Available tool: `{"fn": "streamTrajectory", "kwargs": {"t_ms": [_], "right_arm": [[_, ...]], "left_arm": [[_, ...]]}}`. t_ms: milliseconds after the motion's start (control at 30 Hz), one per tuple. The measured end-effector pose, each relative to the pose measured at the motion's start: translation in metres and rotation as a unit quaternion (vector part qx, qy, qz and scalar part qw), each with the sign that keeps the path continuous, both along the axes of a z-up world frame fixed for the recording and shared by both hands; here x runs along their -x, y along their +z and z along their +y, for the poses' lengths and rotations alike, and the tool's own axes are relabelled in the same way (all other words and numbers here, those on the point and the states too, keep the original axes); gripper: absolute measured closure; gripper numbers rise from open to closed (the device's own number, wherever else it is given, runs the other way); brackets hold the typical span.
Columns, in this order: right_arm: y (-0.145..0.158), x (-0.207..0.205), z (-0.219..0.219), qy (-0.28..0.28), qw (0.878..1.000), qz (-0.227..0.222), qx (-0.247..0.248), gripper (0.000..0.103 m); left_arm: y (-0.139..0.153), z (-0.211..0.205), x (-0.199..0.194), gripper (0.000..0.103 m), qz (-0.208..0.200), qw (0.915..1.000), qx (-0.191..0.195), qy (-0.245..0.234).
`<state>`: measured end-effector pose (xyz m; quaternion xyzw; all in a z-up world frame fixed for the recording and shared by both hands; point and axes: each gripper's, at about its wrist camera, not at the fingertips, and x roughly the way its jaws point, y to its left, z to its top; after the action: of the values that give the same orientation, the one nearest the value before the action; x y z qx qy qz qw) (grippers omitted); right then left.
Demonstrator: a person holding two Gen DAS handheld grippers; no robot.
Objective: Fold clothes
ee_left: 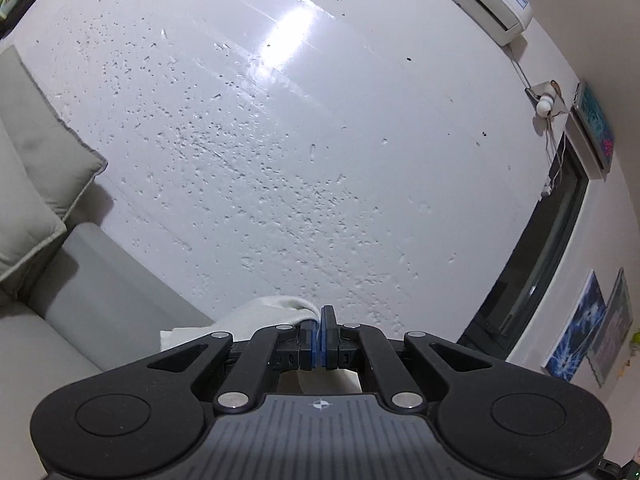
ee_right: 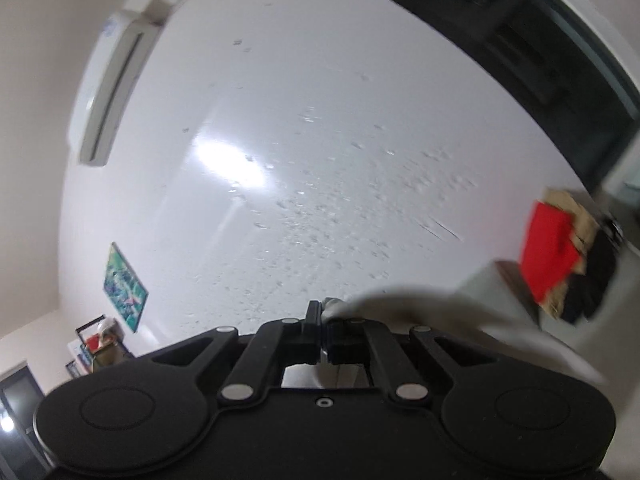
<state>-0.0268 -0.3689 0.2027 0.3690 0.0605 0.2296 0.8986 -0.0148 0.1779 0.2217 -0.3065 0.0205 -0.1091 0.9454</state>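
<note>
both grippers, left gripper and right gripper, clamp the white garment up toward the ceiling; folding looks barely started.

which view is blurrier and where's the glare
The right wrist view is blurrier: the white cloth in the right tongs and the red item at the right edge are motion-smeared. The left wrist view is sharp, with left tongs shut on a white cloth. Both show a bright glare patch on the white wall, plus fisheye bending.

White garment (bunched) in both grippers
</note>
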Motion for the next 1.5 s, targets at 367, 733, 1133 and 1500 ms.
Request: {"fn": "streamTrajectory", "kwargs": {"t_ms": [367,733,1133,1500], "right_arm": [[-0.056,-0.192,0.065,-0.025,0.988,0.127,0.081,0.101],[-0.066,-0.123,0.053,-0.025,0.984,0.139,0.113,0.101],[-0.312,-0.102,0.087,0.017,0.870,0.462,0.172,0.081],[-0.291,-0.028,0.065,0.081,0.900,0.399,0.156,0.050]], "left_arm": [[-0.051,-0.006,-0.160,0.103,0.133,0.9891,-0.044,0.045],[-0.101,-0.003,-0.109,0.103,0.166,0.9846,-0.051,0.012],[-0.387,-0.005,-0.118,0.092,0.520,0.8476,-0.085,0.061],[-0.387,-0.011,-0.012,0.070,0.438,0.8952,-0.073,-0.037]]}}
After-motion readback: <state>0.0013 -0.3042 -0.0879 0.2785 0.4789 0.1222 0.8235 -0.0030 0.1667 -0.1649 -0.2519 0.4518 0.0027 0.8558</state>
